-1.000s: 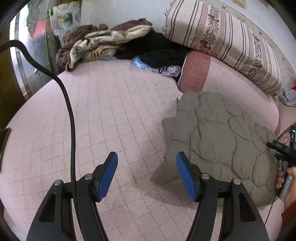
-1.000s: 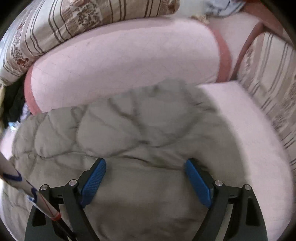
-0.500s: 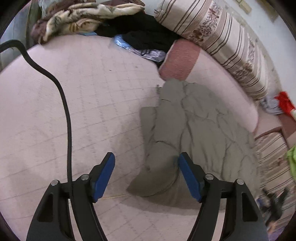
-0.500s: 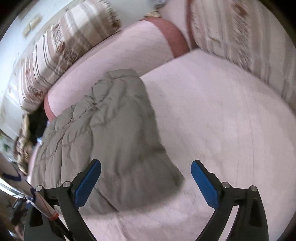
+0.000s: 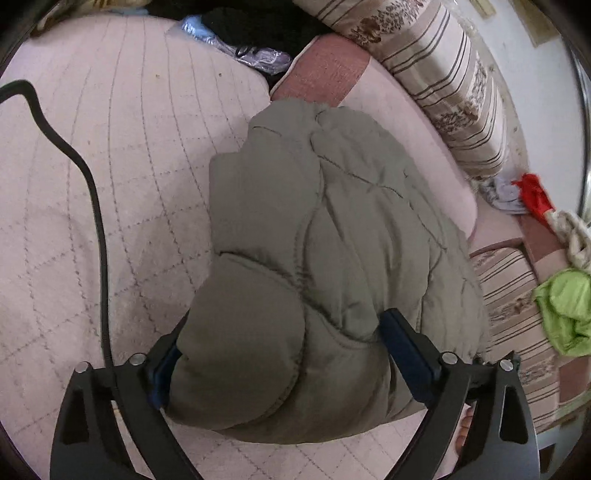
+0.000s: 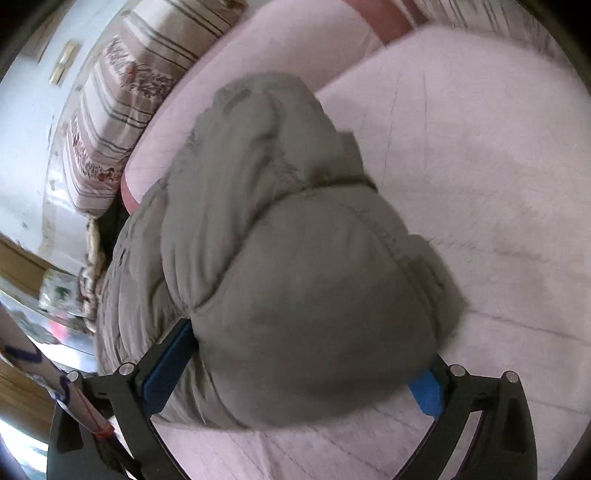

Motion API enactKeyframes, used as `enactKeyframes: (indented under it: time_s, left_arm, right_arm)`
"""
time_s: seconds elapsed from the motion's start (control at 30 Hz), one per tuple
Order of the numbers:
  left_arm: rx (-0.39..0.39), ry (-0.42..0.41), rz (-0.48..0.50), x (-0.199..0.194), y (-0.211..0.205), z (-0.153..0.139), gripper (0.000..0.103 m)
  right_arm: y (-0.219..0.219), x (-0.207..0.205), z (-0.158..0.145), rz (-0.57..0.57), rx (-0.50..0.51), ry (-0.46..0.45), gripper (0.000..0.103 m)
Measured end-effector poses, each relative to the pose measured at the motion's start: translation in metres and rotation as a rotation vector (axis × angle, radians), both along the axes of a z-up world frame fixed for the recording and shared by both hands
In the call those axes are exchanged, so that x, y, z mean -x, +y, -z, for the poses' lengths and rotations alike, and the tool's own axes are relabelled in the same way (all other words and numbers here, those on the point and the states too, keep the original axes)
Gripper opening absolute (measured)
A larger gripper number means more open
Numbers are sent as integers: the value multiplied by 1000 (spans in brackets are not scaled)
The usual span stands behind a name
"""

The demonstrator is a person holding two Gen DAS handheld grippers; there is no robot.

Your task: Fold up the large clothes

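I saw the grey-green quilted jacket (image 5: 325, 236) lying bunched on the pink quilted bed cover (image 5: 110, 177), its far end up against the pink bolster (image 5: 413, 122) at the head of the bed. No brand tag, label or print showed on it in either view.

My left gripper (image 5: 280, 354) straddled the jacket's near puffy end; its jaws stood wide and were opening further, the fabric bulging between them. The blue pads (image 5: 402, 347) lay right at the cloth, but I couldn't tell whether they pressed on it.

My right gripper (image 6: 295, 373) sat over another padded lobe of the same jacket, jaws wide and just starting to close, with the blurred fabric filling the gap between them.

A black cable (image 5: 92, 206) trailed across the cover on the left. Beyond the bolster lay a striped floral pillow (image 5: 443, 74), with dark clothes (image 5: 258, 22) piled at the top. A lime-green garment (image 5: 565, 306) and a red cloth (image 5: 532, 192) lay off to the right. A white tube with blue scrawl (image 6: 40, 376), unreadable, crossed the right view's corner.
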State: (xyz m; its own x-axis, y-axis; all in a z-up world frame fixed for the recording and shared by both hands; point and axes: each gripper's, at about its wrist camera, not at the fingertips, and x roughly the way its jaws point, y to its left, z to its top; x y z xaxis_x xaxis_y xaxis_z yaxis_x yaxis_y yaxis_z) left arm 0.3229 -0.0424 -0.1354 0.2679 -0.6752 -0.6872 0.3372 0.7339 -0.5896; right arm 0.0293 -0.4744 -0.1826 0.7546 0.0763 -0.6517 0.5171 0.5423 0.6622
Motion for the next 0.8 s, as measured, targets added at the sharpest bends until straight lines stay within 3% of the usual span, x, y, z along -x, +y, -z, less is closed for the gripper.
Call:
enactKeyframes:
  time_s: [0.07, 0.13, 0.23, 0.4, 0.5, 0.63, 0.8]
  left_arm:
    - [-17, -17, -4, 5, -2, -14, 71]
    - [-30, -58, -1, 12, -2, -30, 59]
    - [-31, -104, 6, 27, -1, -54, 55]
    - [-107, -142, 25, 56, 3, -59, 57]
    - [-192, -119, 16, 58, 3, -41, 66]
    - [-126, -61, 2, 58, 27, -45, 66]
    - [-182, -228, -98, 74, 64, -83, 66]
  right_arm:
    - [-2, 0, 2, 2, -48, -11, 76]
    - [4, 0, -12, -12, -23, -19, 61]
    - [11, 9, -35, -32, 15, -45, 51]
    - [17, 38, -46, -57, 19, -51, 50]
    - [22, 41, -36, -100, 55, 16, 66]
    - [12, 49, -32, -102, 31, 64, 82]
    - [1, 84, -53, 19, 88, 68, 86]
